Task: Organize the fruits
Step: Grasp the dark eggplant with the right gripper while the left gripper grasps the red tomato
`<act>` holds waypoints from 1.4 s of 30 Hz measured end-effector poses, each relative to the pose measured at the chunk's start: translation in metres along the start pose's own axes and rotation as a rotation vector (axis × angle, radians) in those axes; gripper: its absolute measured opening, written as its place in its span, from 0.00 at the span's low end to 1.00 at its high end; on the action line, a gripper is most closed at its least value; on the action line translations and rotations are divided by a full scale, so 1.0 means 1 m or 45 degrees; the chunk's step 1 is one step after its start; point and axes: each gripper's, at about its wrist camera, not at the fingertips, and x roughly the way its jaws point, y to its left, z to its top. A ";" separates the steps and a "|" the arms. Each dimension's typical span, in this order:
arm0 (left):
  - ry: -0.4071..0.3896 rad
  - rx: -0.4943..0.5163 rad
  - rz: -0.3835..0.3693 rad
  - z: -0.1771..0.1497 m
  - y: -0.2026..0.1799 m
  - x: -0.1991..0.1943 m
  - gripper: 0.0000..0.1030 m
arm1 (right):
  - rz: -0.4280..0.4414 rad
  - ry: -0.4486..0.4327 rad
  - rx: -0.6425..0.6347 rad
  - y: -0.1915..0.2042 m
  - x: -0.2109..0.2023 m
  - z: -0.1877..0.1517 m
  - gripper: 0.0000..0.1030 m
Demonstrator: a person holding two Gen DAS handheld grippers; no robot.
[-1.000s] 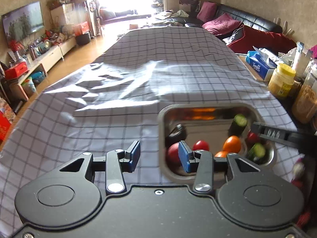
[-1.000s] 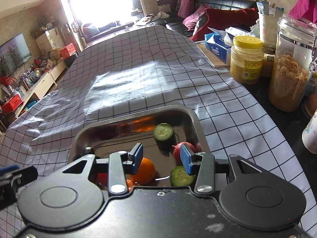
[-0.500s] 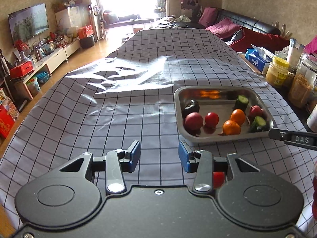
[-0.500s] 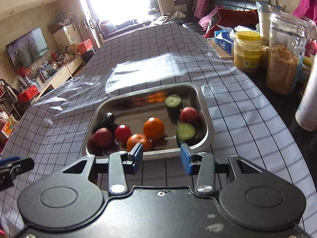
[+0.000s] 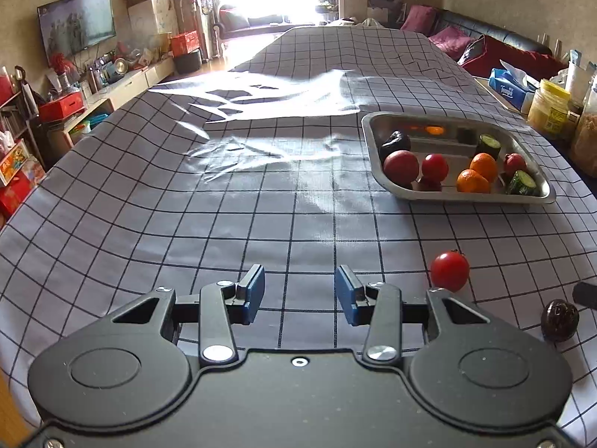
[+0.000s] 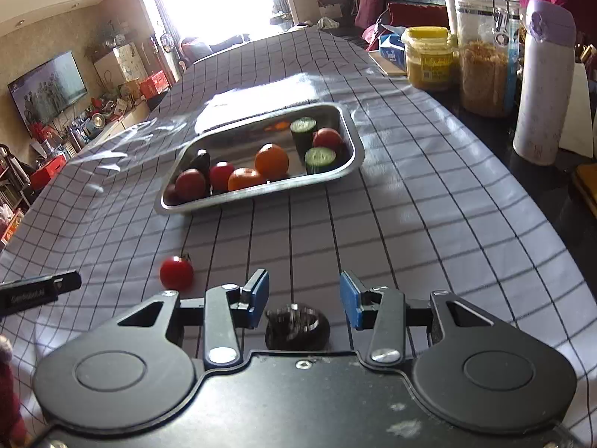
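A steel tray (image 5: 537,198) (image 6: 354,164) on the checked cloth holds oranges (image 6: 271,160), red fruits (image 5: 401,167), cucumber pieces (image 6: 319,159) and a dark fruit (image 5: 395,142). A loose red tomato (image 5: 449,271) (image 6: 176,273) lies on the cloth nearer to me. A dark wrinkled fruit (image 5: 559,319) (image 6: 297,326) lies beside it. My left gripper (image 5: 299,300) is open over bare cloth, left of the tomato. My right gripper (image 6: 304,298) is open with the dark fruit low between its fingers, untouched. The left gripper's fingertip (image 6: 41,290) shows at the right wrist view's left edge.
Jars (image 6: 429,58), a glass canister (image 6: 485,52), a lilac flask (image 6: 544,86) and a tissue box (image 5: 511,89) crowd the table's right side. A sofa (image 5: 496,46) stands beyond. A TV (image 5: 76,20) and low shelves fill the left wall.
Both grippers have drawn back from the tray toward the table's near end. The tray now sits farther off. The loose tomato and dark fruit have come into view.
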 end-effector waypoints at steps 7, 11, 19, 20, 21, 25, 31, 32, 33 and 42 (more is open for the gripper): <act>-0.057 0.140 -0.043 0.003 -0.007 0.016 0.50 | -0.009 0.047 0.014 0.002 -0.001 -0.016 0.44; -0.020 0.255 -0.076 0.005 -0.015 0.032 0.50 | -0.014 0.048 0.008 0.006 -0.002 -0.019 0.44; -0.062 0.536 -0.082 -0.004 -0.039 0.038 0.50 | -0.025 0.045 -0.006 0.010 -0.001 -0.017 0.44; -0.040 0.540 -0.086 -0.005 -0.040 0.039 0.50 | -0.024 0.048 -0.006 0.010 0.000 -0.017 0.44; -0.030 0.542 -0.086 -0.006 -0.040 0.041 0.50 | -0.024 0.053 -0.006 0.009 0.001 -0.017 0.44; -0.059 0.465 -0.048 -0.005 -0.034 0.038 0.50 | -0.030 0.056 -0.023 0.008 0.001 -0.019 0.44; -0.061 0.375 -0.083 -0.003 -0.035 0.019 0.50 | -0.027 0.063 -0.089 0.010 0.000 -0.027 0.44; -0.072 0.390 -0.087 -0.004 -0.038 0.016 0.50 | -0.022 0.069 -0.097 0.010 0.001 -0.028 0.44; -0.079 0.406 -0.089 -0.005 -0.042 0.013 0.50 | -0.018 0.073 -0.102 0.010 0.002 -0.029 0.44; 0.016 0.428 -0.206 -0.002 -0.062 0.009 0.51 | -0.043 0.068 -0.106 0.013 0.016 -0.027 0.47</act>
